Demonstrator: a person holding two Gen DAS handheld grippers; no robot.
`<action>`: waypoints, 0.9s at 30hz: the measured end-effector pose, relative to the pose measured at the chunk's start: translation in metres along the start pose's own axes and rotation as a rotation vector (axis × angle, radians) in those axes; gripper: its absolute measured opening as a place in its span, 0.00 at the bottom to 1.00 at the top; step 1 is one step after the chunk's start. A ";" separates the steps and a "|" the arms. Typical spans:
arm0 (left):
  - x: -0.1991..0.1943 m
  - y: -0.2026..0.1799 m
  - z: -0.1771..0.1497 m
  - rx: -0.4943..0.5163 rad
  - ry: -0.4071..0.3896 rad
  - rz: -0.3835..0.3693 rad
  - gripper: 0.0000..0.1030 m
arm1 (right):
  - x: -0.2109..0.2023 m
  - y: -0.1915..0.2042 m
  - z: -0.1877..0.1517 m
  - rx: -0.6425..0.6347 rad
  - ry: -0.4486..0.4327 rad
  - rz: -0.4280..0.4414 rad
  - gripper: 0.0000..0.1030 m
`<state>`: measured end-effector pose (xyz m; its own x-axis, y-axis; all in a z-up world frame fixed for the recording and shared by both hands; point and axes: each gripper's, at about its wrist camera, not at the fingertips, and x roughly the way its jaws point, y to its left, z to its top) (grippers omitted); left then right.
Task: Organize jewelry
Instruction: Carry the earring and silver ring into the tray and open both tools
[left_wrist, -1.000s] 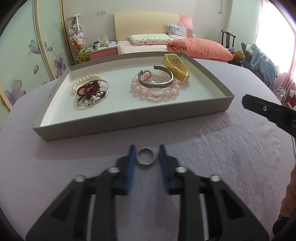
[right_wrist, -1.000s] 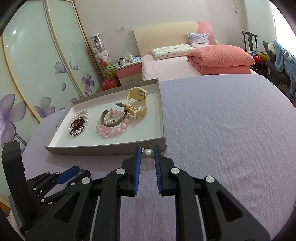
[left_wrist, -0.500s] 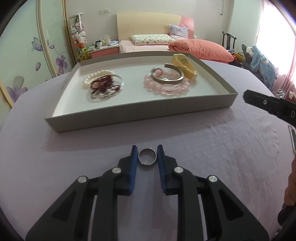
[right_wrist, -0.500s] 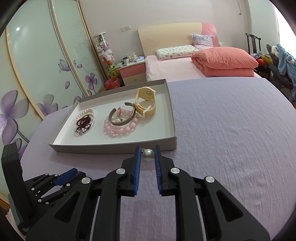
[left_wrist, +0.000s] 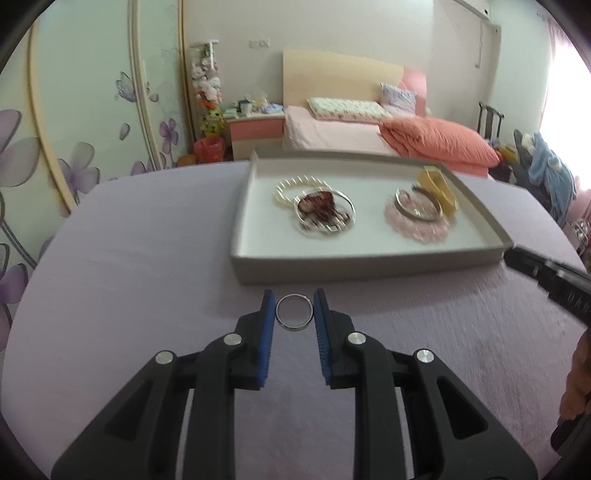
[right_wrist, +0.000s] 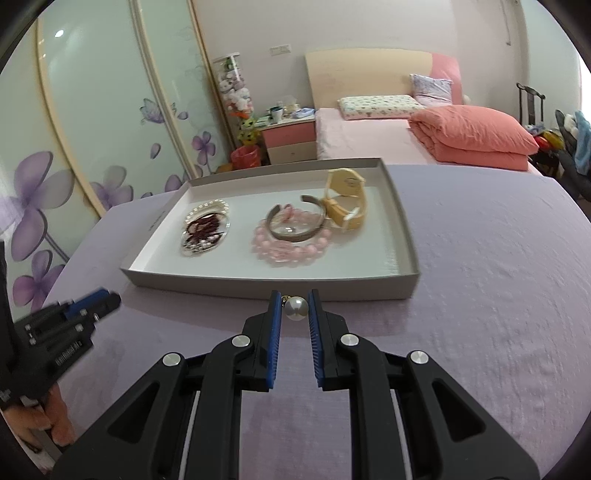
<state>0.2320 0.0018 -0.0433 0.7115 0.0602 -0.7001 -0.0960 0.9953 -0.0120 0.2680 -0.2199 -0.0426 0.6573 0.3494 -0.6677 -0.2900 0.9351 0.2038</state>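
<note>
- The left gripper (left_wrist: 294, 314) had its jaws clenched on a silver ring (left_wrist: 294, 312), the blue pads pressing its two sides, above the lilac-covered worktop (left_wrist: 140, 266).
- The right gripper (right_wrist: 294, 309) gripped a pearl earring (right_wrist: 296, 308) between its jaws, with a small gold fitting showing at the pearl's upper left.
- Both grippers hung just in front of the near wall of the shallow grey tray (right_wrist: 229, 282), which sat on the worktop.
- In the tray's left part lay a white pearl bracelet (left_wrist: 295, 183) and a dark red bead bracelet (left_wrist: 318, 204) inside a thin silver bangle (left_wrist: 350, 218).
- To their right, a silver cuff (right_wrist: 295, 230) lay on a pink bead bracelet (right_wrist: 291, 251), with a yellow watch (right_wrist: 345, 197) touching them at the far right.
- A hand (right_wrist: 40, 417) showed at the lower left of the right wrist view, under the left gripper's body.
- A bed (right_wrist: 369, 144) with a folded coral quilt (right_wrist: 476, 134) stood behind.
</note>
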 end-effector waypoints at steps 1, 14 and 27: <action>-0.003 0.003 0.002 -0.005 -0.011 0.002 0.21 | 0.000 0.003 0.000 -0.008 0.000 0.001 0.15; -0.033 0.000 0.011 0.020 -0.131 0.015 0.21 | -0.004 0.027 0.003 -0.060 -0.009 -0.009 0.15; -0.027 -0.003 0.019 0.026 -0.152 0.019 0.21 | 0.002 0.026 0.024 -0.058 -0.039 -0.034 0.15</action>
<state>0.2267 -0.0009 -0.0107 0.8074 0.0877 -0.5835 -0.0935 0.9954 0.0203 0.2783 -0.1938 -0.0216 0.6935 0.3207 -0.6451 -0.3061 0.9418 0.1392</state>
